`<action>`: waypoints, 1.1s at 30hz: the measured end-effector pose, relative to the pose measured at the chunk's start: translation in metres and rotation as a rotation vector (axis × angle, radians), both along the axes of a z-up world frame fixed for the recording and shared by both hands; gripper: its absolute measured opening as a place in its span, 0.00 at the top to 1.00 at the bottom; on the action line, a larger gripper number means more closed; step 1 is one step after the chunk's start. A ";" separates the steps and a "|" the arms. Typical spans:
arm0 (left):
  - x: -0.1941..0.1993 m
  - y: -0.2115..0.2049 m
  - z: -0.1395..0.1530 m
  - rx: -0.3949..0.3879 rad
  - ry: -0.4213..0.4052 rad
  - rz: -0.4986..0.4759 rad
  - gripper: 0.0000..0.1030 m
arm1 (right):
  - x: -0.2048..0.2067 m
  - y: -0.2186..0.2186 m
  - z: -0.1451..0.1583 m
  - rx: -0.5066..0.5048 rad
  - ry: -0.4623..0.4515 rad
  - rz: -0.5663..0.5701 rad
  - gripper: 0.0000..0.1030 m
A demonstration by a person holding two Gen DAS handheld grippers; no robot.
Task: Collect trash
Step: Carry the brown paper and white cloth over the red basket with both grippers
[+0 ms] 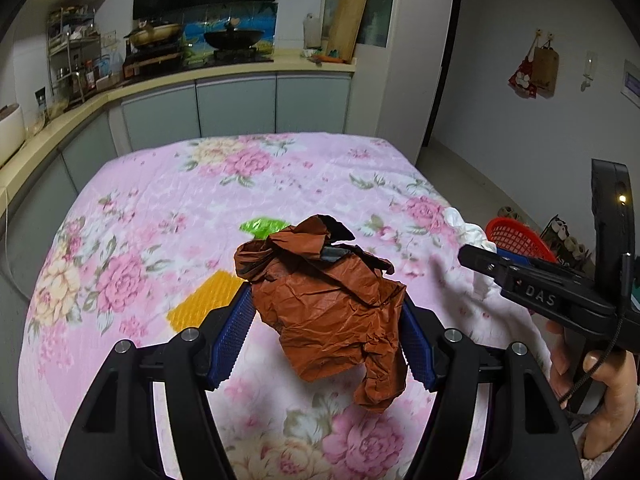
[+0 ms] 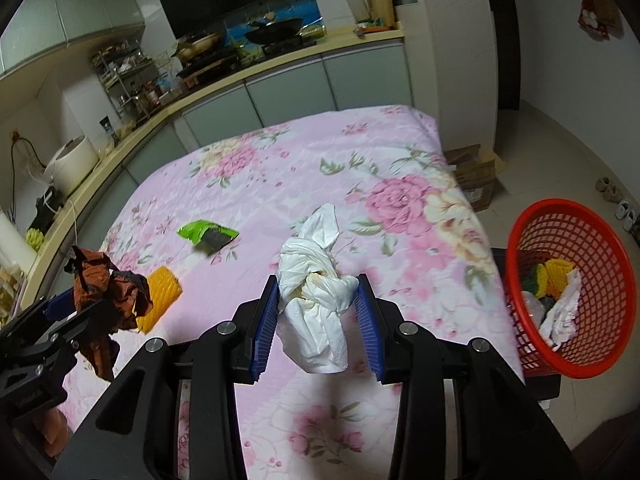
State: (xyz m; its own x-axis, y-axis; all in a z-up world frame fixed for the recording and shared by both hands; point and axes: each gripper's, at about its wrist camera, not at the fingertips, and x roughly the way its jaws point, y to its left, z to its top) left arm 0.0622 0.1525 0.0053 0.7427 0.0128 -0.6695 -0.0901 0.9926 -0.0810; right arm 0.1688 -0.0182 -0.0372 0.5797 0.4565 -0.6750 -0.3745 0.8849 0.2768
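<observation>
My left gripper (image 1: 326,304) is shut on a crumpled brown bag (image 1: 332,320), held above the pink floral tablecloth (image 1: 248,188). My right gripper (image 2: 317,283) is shut on a wad of white paper (image 2: 316,312), also off the cloth. In the right wrist view the brown bag (image 2: 108,292) hangs at the far left. The white wad (image 1: 468,236) shows at the right of the left wrist view. On the cloth lie a yellow foam net (image 2: 162,294) and a green wrapper (image 2: 206,234). A red mesh basket (image 2: 560,202) with trash in it stands past the table's right edge.
A kitchen counter (image 1: 224,68) with pans and jars runs behind and along the left of the table. A cardboard box (image 2: 476,176) and shoes sit on the floor to the right. A hand (image 1: 600,384) holds the right gripper's handle.
</observation>
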 end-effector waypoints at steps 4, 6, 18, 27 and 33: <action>0.006 -0.005 0.005 0.006 -0.019 -0.011 0.37 | 0.001 -0.011 0.009 0.009 -0.022 -0.024 0.64; 0.010 -0.008 0.008 0.013 -0.029 -0.015 0.37 | 0.001 -0.017 0.012 0.011 -0.034 -0.036 0.64; 0.038 -0.034 0.019 0.022 -0.078 -0.061 0.37 | 0.001 -0.051 0.035 -0.001 -0.100 -0.122 0.64; 0.055 -0.058 0.024 0.015 -0.091 -0.117 0.37 | 0.000 -0.076 0.049 -0.023 -0.137 -0.189 0.64; 0.062 -0.077 0.029 0.010 -0.102 -0.154 0.37 | -0.004 -0.096 0.055 -0.032 -0.153 -0.238 0.64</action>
